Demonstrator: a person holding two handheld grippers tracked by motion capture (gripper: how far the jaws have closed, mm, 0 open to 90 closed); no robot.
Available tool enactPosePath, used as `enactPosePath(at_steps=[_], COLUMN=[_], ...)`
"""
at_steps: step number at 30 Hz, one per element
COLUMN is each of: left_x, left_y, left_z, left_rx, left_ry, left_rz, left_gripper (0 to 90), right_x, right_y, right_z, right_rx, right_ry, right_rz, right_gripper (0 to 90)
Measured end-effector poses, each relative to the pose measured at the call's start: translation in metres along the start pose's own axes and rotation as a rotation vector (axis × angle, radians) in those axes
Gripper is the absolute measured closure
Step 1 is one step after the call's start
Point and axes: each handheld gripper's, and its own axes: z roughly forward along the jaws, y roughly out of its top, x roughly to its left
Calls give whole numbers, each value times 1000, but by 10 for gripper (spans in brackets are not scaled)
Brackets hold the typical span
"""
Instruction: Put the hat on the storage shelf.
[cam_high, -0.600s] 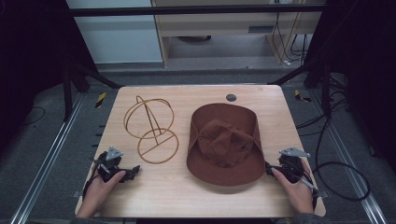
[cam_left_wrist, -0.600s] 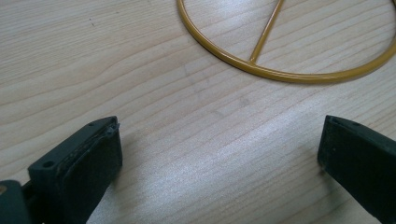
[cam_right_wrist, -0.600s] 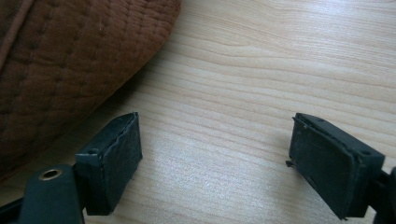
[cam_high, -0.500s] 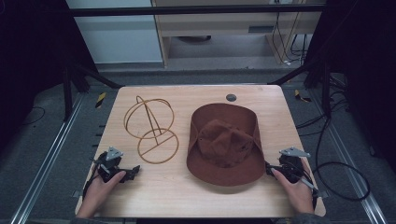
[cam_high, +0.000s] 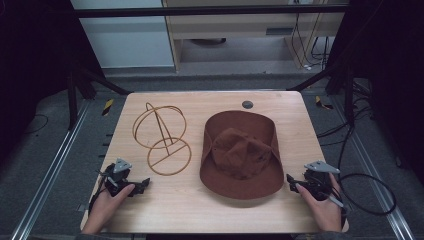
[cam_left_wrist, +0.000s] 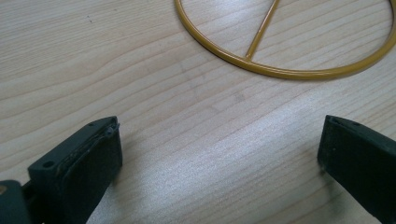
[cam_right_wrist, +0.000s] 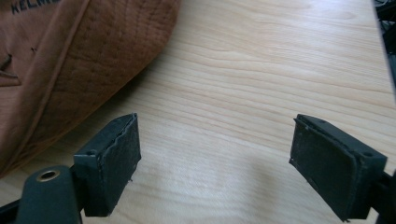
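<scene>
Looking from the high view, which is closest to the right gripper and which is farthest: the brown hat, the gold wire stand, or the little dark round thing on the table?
From the right gripper:
1. Brown hat, just beside it toward the table's middle, its brim nearest.
2. Little dark round thing, at the table's far edge, beyond the hat.
3. Gold wire stand, on the left half, past the hat.

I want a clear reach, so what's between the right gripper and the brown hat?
Only bare table: the high view shows wood between the right gripper and the hat.
</scene>
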Motion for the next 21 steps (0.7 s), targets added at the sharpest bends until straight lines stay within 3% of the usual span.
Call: enactPosePath(at_steps=[4, 16, 21], left_x=[0, -1, -1], left_y=[0, 0, -1], left_z=[0, -1, -1], left_rx=[1, 8, 3], left_ry=[0, 1, 4], left_rz=[0, 7, 5], left_gripper=[0, 0, 0], right_x=[-4, -3, 6], right_y=[-1, -2, 12], right_z=[-11, -38, -54], right_rx=[-20, -32, -28], right_ry=[-9, 6, 59], right_rz=[30, 53, 31], right_gripper=[159, 146, 132])
